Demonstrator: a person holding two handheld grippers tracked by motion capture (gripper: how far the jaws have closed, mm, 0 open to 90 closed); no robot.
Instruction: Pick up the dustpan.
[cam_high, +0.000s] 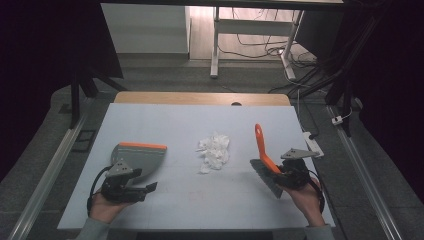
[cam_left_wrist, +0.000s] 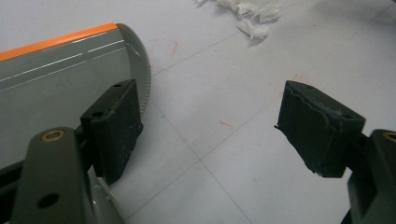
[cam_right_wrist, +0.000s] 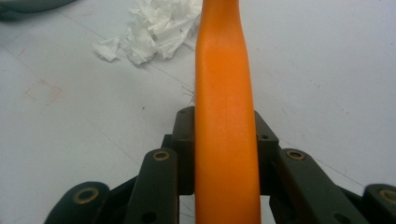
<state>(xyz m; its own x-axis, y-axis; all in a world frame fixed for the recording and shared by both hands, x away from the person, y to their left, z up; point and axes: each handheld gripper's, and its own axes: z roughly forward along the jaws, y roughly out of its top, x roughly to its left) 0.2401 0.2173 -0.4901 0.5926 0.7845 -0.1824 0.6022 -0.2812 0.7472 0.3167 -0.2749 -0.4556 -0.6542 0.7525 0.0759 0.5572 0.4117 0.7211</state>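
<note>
A grey dustpan (cam_high: 140, 155) with an orange lip lies flat at the table's left. My left gripper (cam_high: 148, 188) sits just in front of it, open, with bare table between its jaws. In the left gripper view (cam_left_wrist: 215, 123) one jaw stands beside the dustpan's (cam_left_wrist: 56, 79) curved edge. My right gripper (cam_high: 281, 174) is shut on a hand brush; its orange handle (cam_high: 260, 142) rises up and away, and its grey bristles (cam_high: 267, 180) hang near the table. In the right gripper view (cam_right_wrist: 224, 140) both jaws press the handle (cam_right_wrist: 224, 93). A pile of torn white paper (cam_high: 215, 150) (cam_right_wrist: 159, 25) (cam_left_wrist: 252, 18) lies mid-table.
The white table top (cam_high: 200, 200) has a wooden strip along its far edge. A white power strip (cam_high: 312, 142) lies by the right edge, and metal rails run along both sides. Desk legs and loose cables stand on the floor beyond.
</note>
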